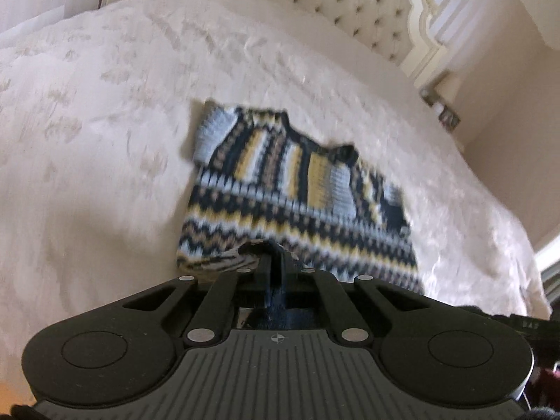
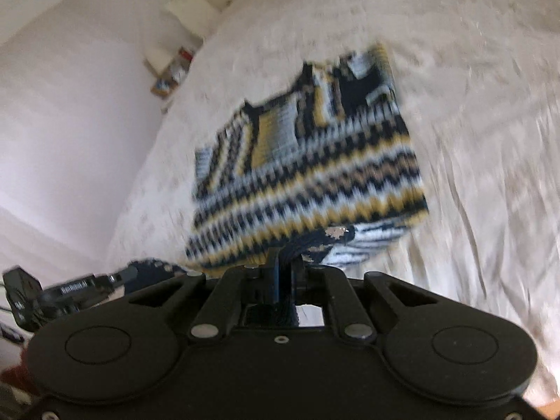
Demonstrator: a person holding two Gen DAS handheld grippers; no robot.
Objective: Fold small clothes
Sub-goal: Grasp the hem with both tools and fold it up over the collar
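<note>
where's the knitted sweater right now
The knitted sweater lies on the white bedspread in the middle of both wrist views, headboard beyond it. Its near hem is pinched by the left gripper and the right gripper.

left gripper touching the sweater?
Touching. The left wrist view shows the left gripper with jaws shut on the sweater hem, knit bunched between them and lifted off the bed.

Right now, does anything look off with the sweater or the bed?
Nothing stands out. The sweater lies on the bedspread, and both grippers, left and right, are shut on its near hem, which is lifted and curls under. That fits a fold under way. Both views are blurred, so small flaws could be missed.
</note>
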